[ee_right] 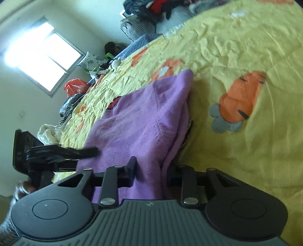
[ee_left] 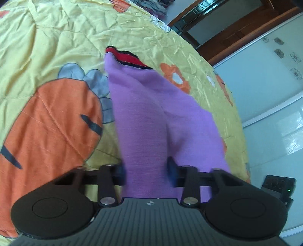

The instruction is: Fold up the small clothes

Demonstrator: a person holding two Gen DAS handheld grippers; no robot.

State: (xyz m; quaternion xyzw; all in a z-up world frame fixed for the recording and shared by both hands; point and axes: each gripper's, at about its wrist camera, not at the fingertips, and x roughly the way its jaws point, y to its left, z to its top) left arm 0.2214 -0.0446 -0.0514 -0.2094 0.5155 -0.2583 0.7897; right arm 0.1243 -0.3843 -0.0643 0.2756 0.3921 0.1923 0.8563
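A small purple sweater (ee_left: 144, 106) with a red and black striped band (ee_left: 125, 56) at its far end lies on a yellow bedspread (ee_left: 66, 37) printed with orange carrots. My left gripper (ee_left: 146, 170) is shut on a bunched fold of its near edge, and the cloth fills the gap between the jaws. In the right wrist view the sweater (ee_right: 138, 121) rises as a lifted fold from the bedspread (ee_right: 236, 47). My right gripper (ee_right: 151, 174) is shut on its near edge. The left gripper (ee_right: 89, 151) shows at the left, on the same edge.
Heaped clothes (ee_right: 151, 9) lie at the far end of the bed, and a red bag (ee_right: 75, 87) with clutter lines the window side. In the left wrist view the bed edge drops to a shiny tiled floor (ee_left: 274, 132), where a black device (ee_left: 278, 187) stands.
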